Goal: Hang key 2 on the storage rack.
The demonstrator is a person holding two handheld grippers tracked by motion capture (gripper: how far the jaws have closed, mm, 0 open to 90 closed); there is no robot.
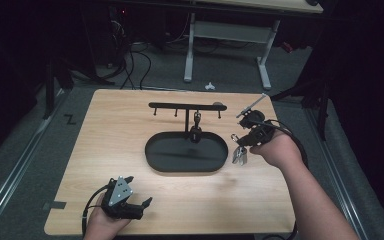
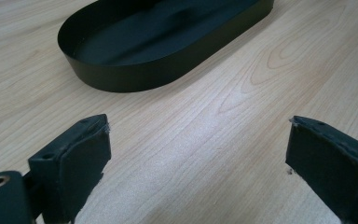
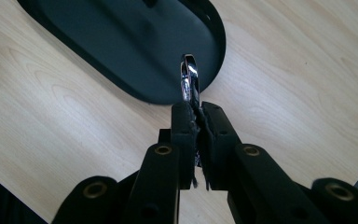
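Here the right gripper (image 3: 198, 122) clamps a shiny chrome ring (image 3: 189, 77); the left gripper (image 2: 198, 154) gapes wide

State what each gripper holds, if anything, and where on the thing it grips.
The right gripper pinches a shiny metal clip near its lower part; the curved loop sticks out beyond the jaws. The left gripper is open over the table, holding nothing.

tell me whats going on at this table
A person works with a gripper in each hand at a wooden table. The right gripper is shut on a shiny metal clip, held just right of the black oval tray with its hook stand. The left gripper is open, low over the table's near edge, holding nothing.
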